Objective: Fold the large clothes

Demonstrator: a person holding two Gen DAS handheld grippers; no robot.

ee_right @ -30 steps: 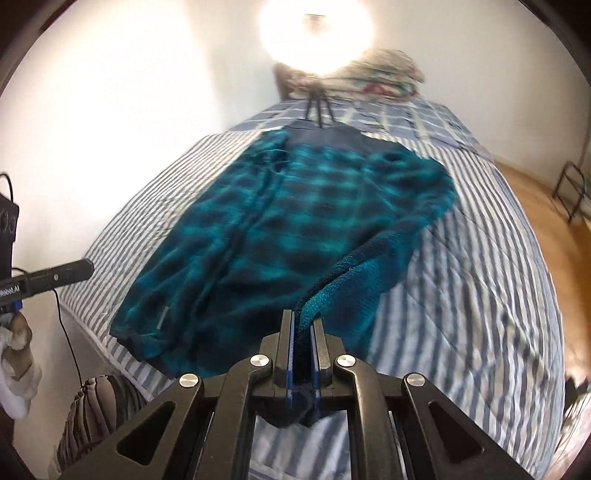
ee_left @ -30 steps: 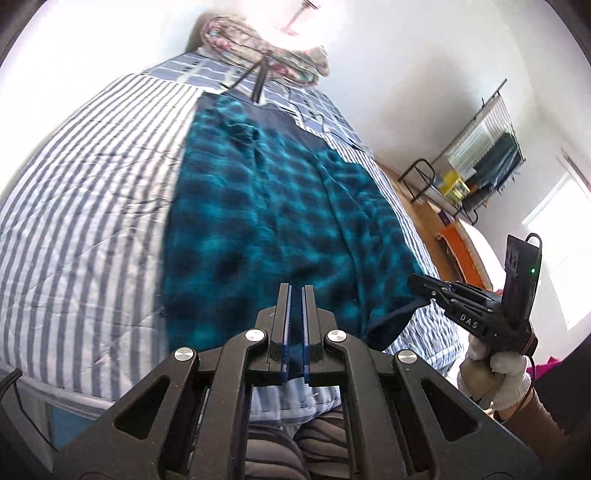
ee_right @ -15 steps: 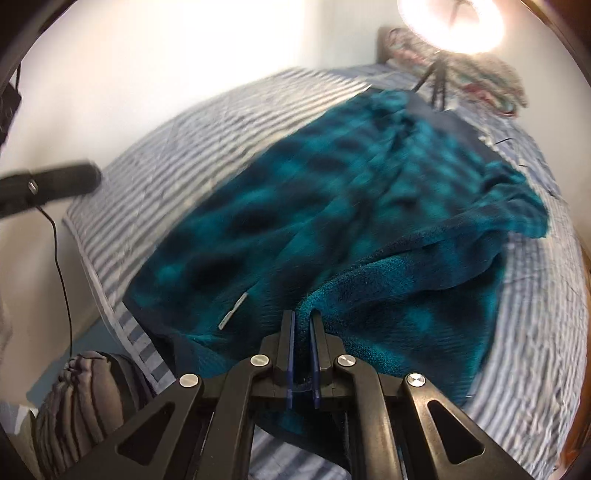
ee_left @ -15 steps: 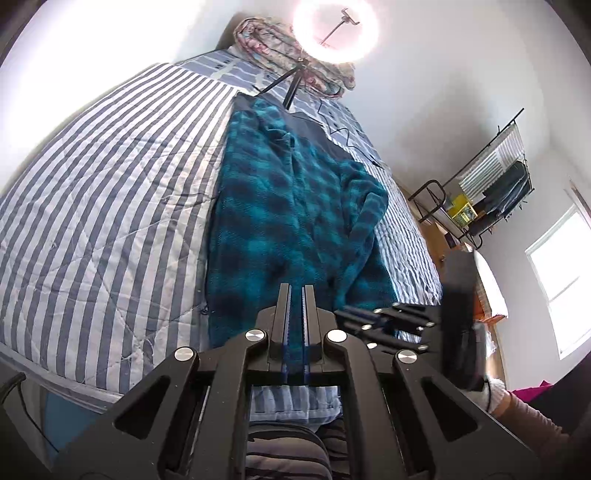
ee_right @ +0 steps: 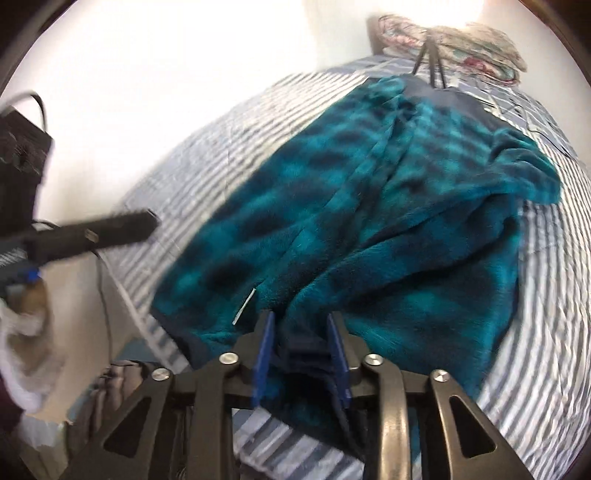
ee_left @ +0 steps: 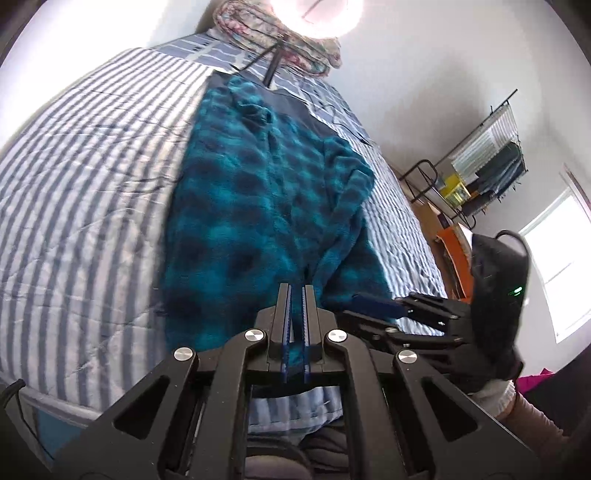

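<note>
A large teal and dark plaid fleece garment lies lengthwise on the striped bed, one side folded over the other; it also shows in the right wrist view. My left gripper is shut and empty above the garment's near hem. My right gripper has its jaws apart, and the dark navy hem of the garment sits loose between them. The right gripper also shows in the left wrist view, close beside the left one. The left gripper shows in the right wrist view at the left.
The bed has a blue and white striped cover. A ring light on a tripod stands at the far end before folded bedding. A clothes rack and window are at the right. A cable hangs at the bed's near corner.
My right gripper's jaws have opened on the hem it was shut on. The right side of the garment has been carried over to the left and laid down. The left gripper stays shut.
</note>
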